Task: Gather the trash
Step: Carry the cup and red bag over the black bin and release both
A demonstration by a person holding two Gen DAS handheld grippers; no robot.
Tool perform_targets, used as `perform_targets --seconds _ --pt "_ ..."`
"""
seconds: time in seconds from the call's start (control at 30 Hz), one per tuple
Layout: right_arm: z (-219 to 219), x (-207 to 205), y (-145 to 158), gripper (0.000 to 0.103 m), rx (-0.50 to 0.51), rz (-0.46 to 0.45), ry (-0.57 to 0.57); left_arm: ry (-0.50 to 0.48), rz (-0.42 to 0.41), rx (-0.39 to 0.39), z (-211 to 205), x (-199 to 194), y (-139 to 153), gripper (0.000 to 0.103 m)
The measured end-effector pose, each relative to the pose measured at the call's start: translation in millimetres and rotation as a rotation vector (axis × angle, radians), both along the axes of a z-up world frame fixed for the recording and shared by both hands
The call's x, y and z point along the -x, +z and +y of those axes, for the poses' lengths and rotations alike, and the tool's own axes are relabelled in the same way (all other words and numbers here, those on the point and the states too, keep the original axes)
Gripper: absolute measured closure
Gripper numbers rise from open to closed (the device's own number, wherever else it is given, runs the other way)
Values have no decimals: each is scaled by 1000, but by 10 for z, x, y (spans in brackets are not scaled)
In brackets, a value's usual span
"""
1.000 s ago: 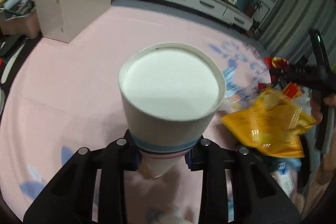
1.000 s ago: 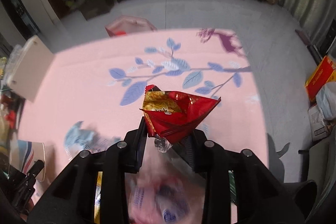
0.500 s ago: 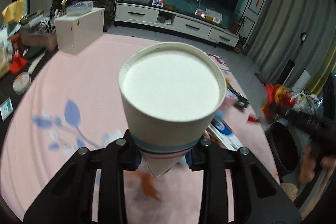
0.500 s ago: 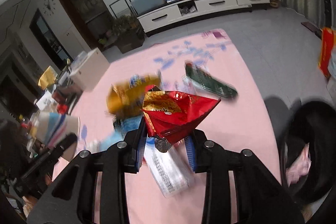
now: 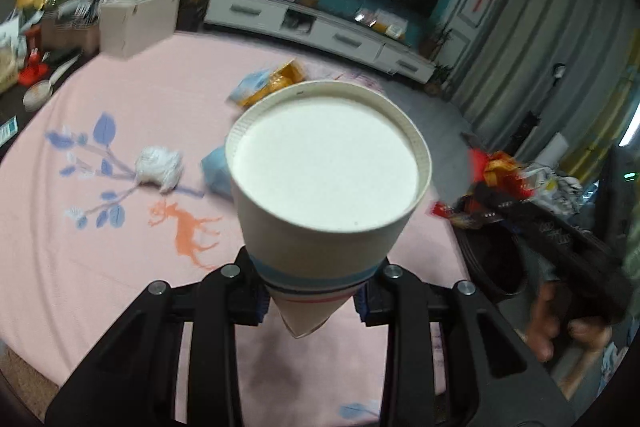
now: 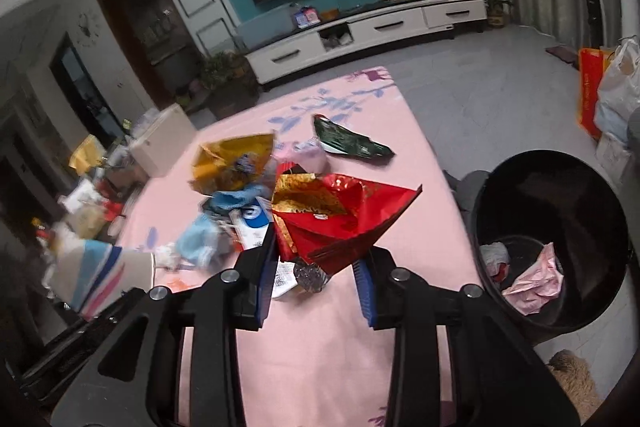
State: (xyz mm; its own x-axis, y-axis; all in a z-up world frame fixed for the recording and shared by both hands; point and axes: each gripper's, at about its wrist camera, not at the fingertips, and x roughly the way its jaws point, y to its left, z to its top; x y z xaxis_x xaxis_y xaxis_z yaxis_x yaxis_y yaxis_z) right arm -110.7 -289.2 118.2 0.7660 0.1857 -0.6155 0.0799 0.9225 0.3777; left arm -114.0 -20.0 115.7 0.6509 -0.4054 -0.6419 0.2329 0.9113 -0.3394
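My left gripper pinches a white paper cup in the middle of the left picture, and my right gripper pinches a red wrapper in the middle of the right picture, with the black trash bin at the right edge.

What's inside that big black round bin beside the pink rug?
The black round bin holds a crumpled pink plastic bag and some white crumpled rubbish at the bottom. Whatever lies beneath them, or behind the near wall, is hidden.
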Motion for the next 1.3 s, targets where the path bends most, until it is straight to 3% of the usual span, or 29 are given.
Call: perform_targets --seconds 0.1,0.23,0.4,0.57,0.73,0.93,1.07,1.2,1.3 --pt "-20 112 150 67 -9 -44 17 5 -38 -2 -71 135 321 70" --pt "-85 117 192 66 -24 -49 41 -18 -96 -131 -280 307 794 70" --pt "-91 92 150 66 -17 -39 42 -37 -158 -154 -330 332 1171 70" --pt "-1 20 114 66 8 -10 46 -57 -153 -156 -347 160 1044 70" --pt "78 -48 310 66 66 18 33 -92 -138 -136 -341 -14 1047 70" --pt "135 -149 910 66 110 55 5 -136 -98 -106 -279 -273 1051 70" --pt "174 -244 1186 66 125 17 -16 -109 -110 -122 -262 -410 1032 70" --pt "223 -321 1049 66 114 -14 -12 -113 -55 -71 -246 -560 865 70" --pt "265 -421 849 66 148 1 -21 -102 -48 -95 -248 -642 703 70"
